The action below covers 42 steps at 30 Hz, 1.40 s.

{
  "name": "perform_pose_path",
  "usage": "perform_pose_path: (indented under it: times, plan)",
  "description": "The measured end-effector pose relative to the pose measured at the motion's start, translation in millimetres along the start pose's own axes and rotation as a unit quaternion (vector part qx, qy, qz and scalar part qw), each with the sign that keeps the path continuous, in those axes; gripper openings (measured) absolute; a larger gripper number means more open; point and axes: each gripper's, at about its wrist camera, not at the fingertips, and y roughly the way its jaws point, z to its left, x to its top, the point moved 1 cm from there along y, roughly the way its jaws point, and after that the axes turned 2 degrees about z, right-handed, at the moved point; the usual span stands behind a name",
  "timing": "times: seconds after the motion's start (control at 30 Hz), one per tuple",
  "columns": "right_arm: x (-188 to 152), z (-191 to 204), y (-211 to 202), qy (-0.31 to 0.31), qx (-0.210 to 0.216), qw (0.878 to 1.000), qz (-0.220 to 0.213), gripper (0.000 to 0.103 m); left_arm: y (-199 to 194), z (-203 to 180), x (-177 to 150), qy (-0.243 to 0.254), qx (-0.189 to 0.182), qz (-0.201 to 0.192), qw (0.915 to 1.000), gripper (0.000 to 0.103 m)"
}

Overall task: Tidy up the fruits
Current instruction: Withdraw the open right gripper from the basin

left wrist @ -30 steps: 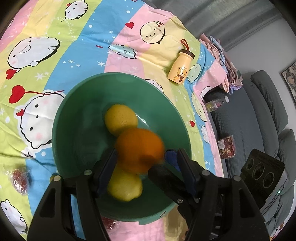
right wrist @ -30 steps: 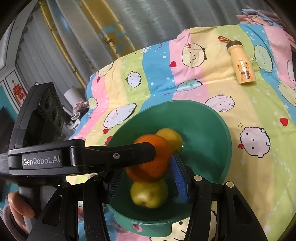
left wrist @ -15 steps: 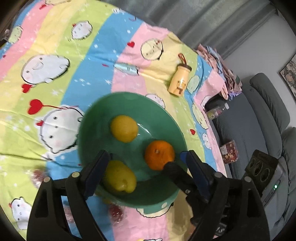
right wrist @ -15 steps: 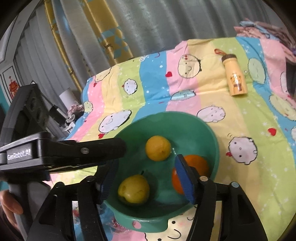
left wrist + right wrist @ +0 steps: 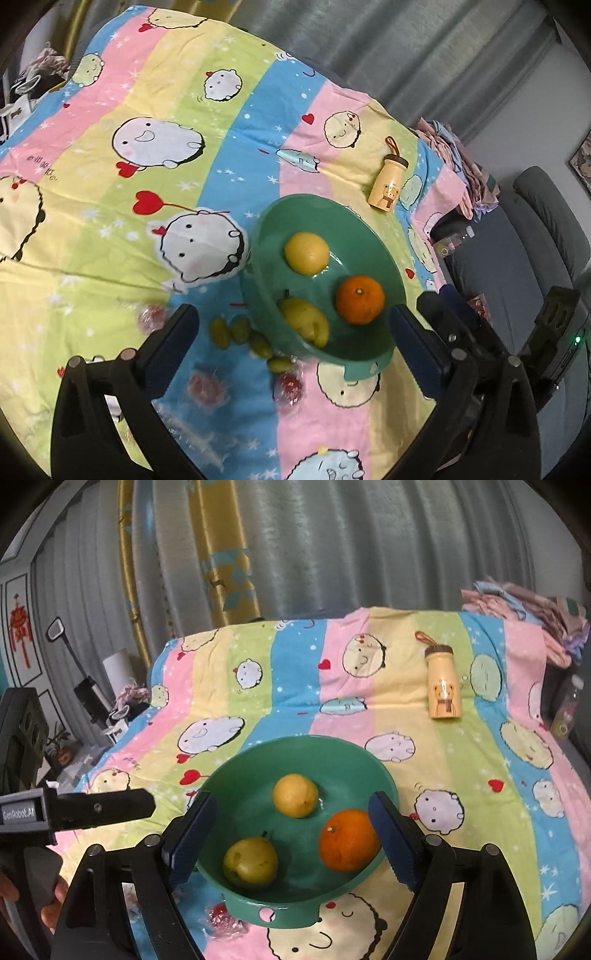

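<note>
- While opening wide over the striped cloth (image 5: 236, 155), left gripper (image 5: 291, 336): nothing between its fingers (image 5: 173, 332), nothing held.
- Just ahead of the left finger, loose on the cloth: a small cluster of green grapes (image 5: 240, 334), plus wrapped red sweets (image 5: 207, 387) (contents hard to make out).
- Ahead toward the right finger: green bowl (image 5: 266, 236), already holding lemon (image 5: 306, 253), pear (image 5: 304, 323) and orange (image 5: 360, 304).
- Right gripper (image 5: 291, 840): jaws also opening, empty, bowl straddled but untouched; orange just inside its right finger (image 5: 391, 842).
- Step in hand, by judgement: release into the bowl done, reach for the next fruit due.
- Next move likely needing: left gripper lowered onto the grapes, gentle closure to avoid crushing.
- Far beyond both: yellow bottle (image 5: 441, 681), lying flat.
</note>
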Motion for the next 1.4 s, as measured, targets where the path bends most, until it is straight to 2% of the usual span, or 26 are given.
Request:
perform_pose_path:
  times: [0.2,0.23,0.3,0.37,0.43,0.5,0.63,0.83,0.97,1.13,1.3,1.4]
  plan:
    - [2,6,-11,-0.007,0.011,1.000,-0.016,0.085,-25,3,-19,-0.003,-0.030,-0.034,0.9990,0.103]
    - [2,7,-12,-0.006,0.005,1.000,-0.017,0.085,-29,5,-21,-0.005,-0.037,-0.041,0.9985,0.103]
    - [1,8,-13,-0.009,-0.013,1.000,-0.018,0.094,-34,10,-25,-0.017,-0.052,-0.050,0.9973,0.103]
    - [0,9,-14,-0.013,-0.020,1.000,-0.020,0.094,-38,18,-29,-0.036,-0.071,-0.053,0.9954,0.103]
    - [-1,9,-14,-0.008,-0.022,1.000,-0.017,0.094,-40,26,-33,-0.052,-0.074,-0.058,0.9942,0.103]
    - [-2,8,-15,0.001,-0.023,1.000,-0.017,0.094,-39,32,-36,-0.056,-0.070,-0.053,0.9946,0.103]
    - [-6,7,-14,0.009,-0.030,0.999,-0.013,0.094,-37,43,-42,-0.053,-0.096,-0.030,0.9935,0.103]
    - [-10,11,-15,0.005,-0.031,0.999,-0.008,0.094,-48,50,-46,-0.038,-0.112,-0.050,0.9918,0.103]
    - [-12,14,-16,0.002,-0.028,1.000,-0.007,0.094,-43,58,-49,-0.054,-0.151,-0.020,0.9868,0.103]
    - [-24,13,-13,0.022,-0.012,1.000,0.006,0.094,-39,64,-50,-0.050,-0.153,-0.004,0.9869,0.103]
    - [-34,18,-10,0.029,0.010,0.999,0.019,0.094,-41,72,-48,-0.045,-0.161,-0.007,0.9859,0.103]
    - [-39,26,-9,0.022,0.028,0.999,0.027,0.094,-43,79,-51,-0.035,-0.150,-0.008,0.9880,0.103]
